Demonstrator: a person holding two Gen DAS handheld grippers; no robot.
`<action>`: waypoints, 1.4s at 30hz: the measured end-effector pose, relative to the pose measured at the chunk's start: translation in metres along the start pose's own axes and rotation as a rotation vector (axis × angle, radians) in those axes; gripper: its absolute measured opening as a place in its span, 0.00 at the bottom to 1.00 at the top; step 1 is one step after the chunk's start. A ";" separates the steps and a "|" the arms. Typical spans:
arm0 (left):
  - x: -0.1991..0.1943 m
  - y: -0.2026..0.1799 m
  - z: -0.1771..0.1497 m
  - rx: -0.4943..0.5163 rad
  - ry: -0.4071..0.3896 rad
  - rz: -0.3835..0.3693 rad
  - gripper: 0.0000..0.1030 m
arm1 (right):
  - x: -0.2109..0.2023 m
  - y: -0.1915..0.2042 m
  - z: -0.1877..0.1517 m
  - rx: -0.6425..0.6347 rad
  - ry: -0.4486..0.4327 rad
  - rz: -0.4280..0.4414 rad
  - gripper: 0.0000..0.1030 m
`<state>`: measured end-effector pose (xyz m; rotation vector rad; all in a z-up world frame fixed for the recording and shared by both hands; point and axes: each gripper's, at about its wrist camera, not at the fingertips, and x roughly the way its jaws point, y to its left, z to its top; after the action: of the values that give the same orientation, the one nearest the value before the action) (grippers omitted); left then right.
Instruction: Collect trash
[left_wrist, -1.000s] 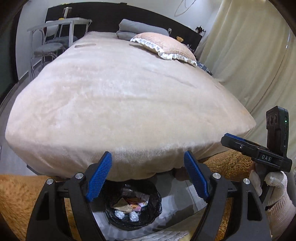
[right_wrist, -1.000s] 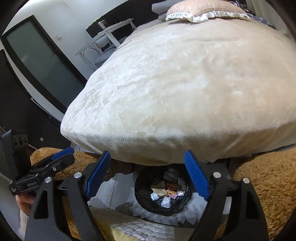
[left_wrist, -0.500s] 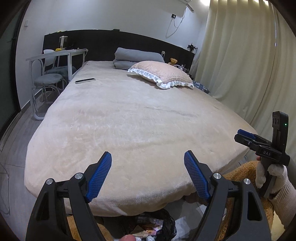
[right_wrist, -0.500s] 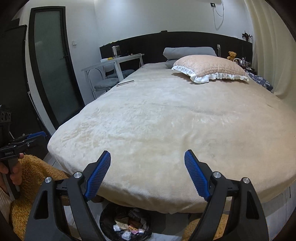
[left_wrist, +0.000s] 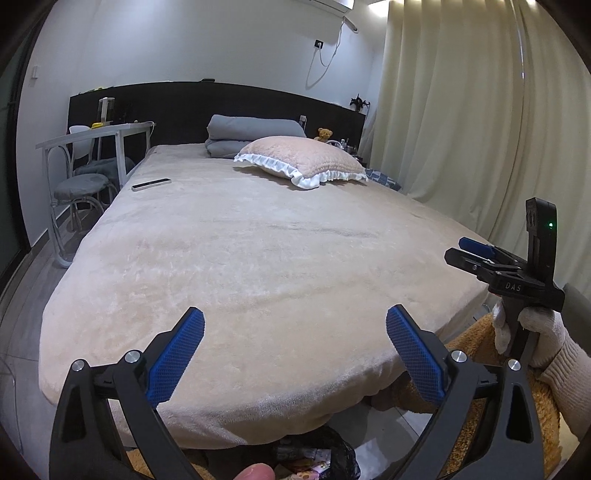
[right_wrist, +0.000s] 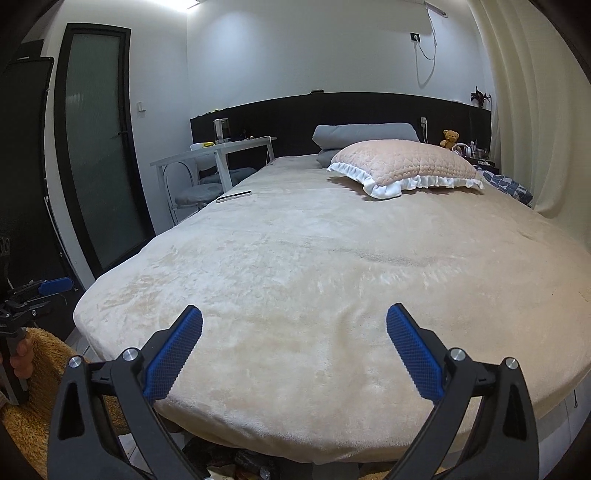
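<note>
Left wrist view has your left gripper (left_wrist: 295, 341) raised level with the foot of the bed (left_wrist: 258, 266), its blue pads (left_wrist: 177, 352) spread wide with nothing between them. Below, at the bottom edge, the black trash bag (left_wrist: 338, 456) shows only its upper rim, with colourful scraps of trash (left_wrist: 310, 467) inside; it sits on the floor just under the overhang of the beige blanket. Off to the right your right gripper (left_wrist: 471, 249) is held in a white-gloved hand (left_wrist: 532, 332), seen side-on, and from that angle you cannot tell how its fingers stand.

Right wrist view settles it: your right gripper (right_wrist: 294, 339) is also spread wide and holds nothing, pointing up the bed (right_wrist: 332, 277) toward the pink pillow (right_wrist: 402, 164) with the white frill. A slim remote (right_wrist: 233, 196) lies near the bed's left edge, well apart from the pillow. The bag's dark rim (right_wrist: 236, 461) peeks out at the bottom, mostly hidden under the blanket. Your left gripper (right_wrist: 40, 290) shows at the far left over the brown shaggy rug (right_wrist: 37, 406)
</note>
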<state>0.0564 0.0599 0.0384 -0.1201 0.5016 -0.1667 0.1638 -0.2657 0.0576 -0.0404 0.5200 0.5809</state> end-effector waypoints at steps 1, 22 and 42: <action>-0.002 0.000 -0.001 0.001 -0.007 -0.006 0.94 | -0.002 0.000 -0.001 -0.004 -0.004 -0.003 0.96; -0.017 0.000 -0.002 -0.017 -0.081 0.046 0.94 | -0.008 0.005 -0.003 -0.026 -0.019 -0.008 0.96; -0.016 0.000 -0.003 -0.012 -0.083 0.059 0.94 | -0.006 0.006 -0.005 -0.027 -0.022 -0.002 0.96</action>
<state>0.0409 0.0631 0.0437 -0.1233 0.4233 -0.1008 0.1539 -0.2649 0.0569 -0.0606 0.4904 0.5856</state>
